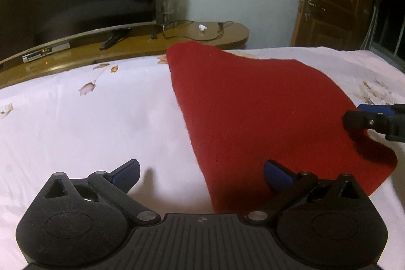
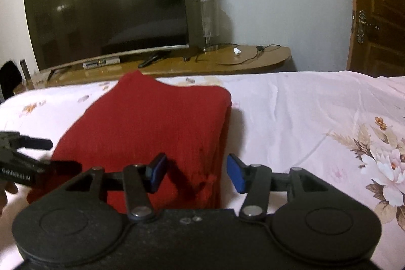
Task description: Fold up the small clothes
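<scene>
Red cloth (image 2: 152, 133) lying folded over on the bed (image 2: 303, 118), near its far edge. Left gripper (image 1: 201, 175) jaws wide, holding nothing. Right gripper (image 2: 197, 175) jaws half open, empty too (cloth just below). Maybe one more fold left.

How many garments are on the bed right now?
1. A red knit garment, already folded, lies on the floral bedsheet in front of both open grippers. Others may lie outside both views.
</scene>
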A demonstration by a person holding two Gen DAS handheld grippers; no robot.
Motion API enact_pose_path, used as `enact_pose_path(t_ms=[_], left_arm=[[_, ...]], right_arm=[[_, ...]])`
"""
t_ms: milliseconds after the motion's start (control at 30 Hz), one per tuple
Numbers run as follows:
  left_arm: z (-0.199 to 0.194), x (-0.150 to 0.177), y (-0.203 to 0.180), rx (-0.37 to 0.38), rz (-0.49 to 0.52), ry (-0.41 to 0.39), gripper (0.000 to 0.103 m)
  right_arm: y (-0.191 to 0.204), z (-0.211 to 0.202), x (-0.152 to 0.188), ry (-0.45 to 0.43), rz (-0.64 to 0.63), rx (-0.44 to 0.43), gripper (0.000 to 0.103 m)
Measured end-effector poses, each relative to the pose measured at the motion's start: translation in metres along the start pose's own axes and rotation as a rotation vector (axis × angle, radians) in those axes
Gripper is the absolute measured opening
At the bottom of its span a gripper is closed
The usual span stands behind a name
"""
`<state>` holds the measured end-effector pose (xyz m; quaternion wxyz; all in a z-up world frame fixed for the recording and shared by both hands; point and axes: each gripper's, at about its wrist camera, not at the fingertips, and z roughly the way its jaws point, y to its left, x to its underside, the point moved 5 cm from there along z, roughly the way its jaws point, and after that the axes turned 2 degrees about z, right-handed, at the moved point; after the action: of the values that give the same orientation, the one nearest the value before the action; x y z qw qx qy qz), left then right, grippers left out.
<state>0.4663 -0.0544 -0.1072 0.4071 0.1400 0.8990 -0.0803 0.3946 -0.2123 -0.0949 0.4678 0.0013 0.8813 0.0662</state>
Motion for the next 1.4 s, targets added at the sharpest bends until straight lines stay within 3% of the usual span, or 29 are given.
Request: enact_pose_path(t_ms=[100,233,367,400,433,467,567,633,700,800,867,967,1167,1200,1233,1267,1300,1333,1400], left_arm=[[-0.001,-0.007,0.002,0.003,-0.001,-0.027,0.103],[0.002,-0.011,0.012,0.068,-0.062,-0.044,0.103],[0.014,-0.007,0.038,0.218,-0.275,0.0,0.103],[0.015,-0.006,0.046,0.235,-0.326,0.001,0.103],[0.016,-0.006,0.051,0.249,-0.359,-0.006,0.103],[0.018,-0.006,0.057,0.248,-0.381,-0.011,0.103],[0.029,-0.003,0.069,0.249,-0.446,0.008,0.103],[0.036,-0.005,0.066,0.249,-0.41,0.026,0.103],[0.04,-0.011,0.061,0.231,-0.36,0.045,0.103],[0.036,-0.016,0.061,0.254,-0.36,0.058,0.1],[0.033,-0.016,0.063,0.309,-0.383,0.062,0.089],[0.033,-0.013,0.063,0.408,-0.425,0.084,0.081],[0.051,-0.012,0.052,0.555,-0.491,0.173,0.081],[0.054,-0.012,0.052,0.576,-0.511,0.179,0.081],[0.057,-0.013,0.053,0.594,-0.526,0.181,0.081],[0.06,-0.014,0.052,0.608,-0.532,0.181,0.081],[0.059,-0.013,0.051,0.617,-0.534,0.18,0.081],[0.061,-0.014,0.05,0.623,-0.536,0.173,0.081],[0.066,-0.018,0.043,0.62,-0.527,0.161,0.081]], right_arm=[[-0.013,-0.002,-0.006,-0.001,0.083,-0.035,0.073],[-0.041,0.008,-0.007,0.043,0.287,-0.137,0.073],[-0.067,0.018,-0.005,0.086,0.446,-0.219,0.071],[-0.071,0.02,-0.005,0.093,0.463,-0.22,0.062],[-0.072,0.02,-0.007,0.09,0.454,-0.211,0.046],[-0.069,0.017,-0.012,0.068,0.414,-0.202,0.046],[-0.052,0.015,-0.023,0.033,0.313,-0.219,0.049],[-0.044,0.029,-0.022,0.084,0.297,-0.211,0.063],[-0.048,0.056,-0.013,0.17,0.237,-0.081,0.051],[-0.063,0.058,-0.01,0.149,0.328,-0.084,0.052],[-0.065,0.05,-0.011,0.139,0.355,-0.115,0.052],[-0.075,0.044,-0.01,0.162,0.474,-0.246,0.058],[-0.089,0.059,-0.001,0.3,0.536,-0.335,0.073],[-0.09,0.065,-0.003,0.297,0.555,-0.369,0.083],[-0.091,0.068,-0.006,0.305,0.577,-0.396,0.086],[-0.09,0.072,-0.009,0.312,0.582,-0.408,0.085],[-0.09,0.069,-0.007,0.313,0.564,-0.41,0.076],[-0.087,0.073,-0.007,0.316,0.538,-0.408,0.06],[-0.08,0.084,-0.006,0.317,0.529,-0.433,0.057]])
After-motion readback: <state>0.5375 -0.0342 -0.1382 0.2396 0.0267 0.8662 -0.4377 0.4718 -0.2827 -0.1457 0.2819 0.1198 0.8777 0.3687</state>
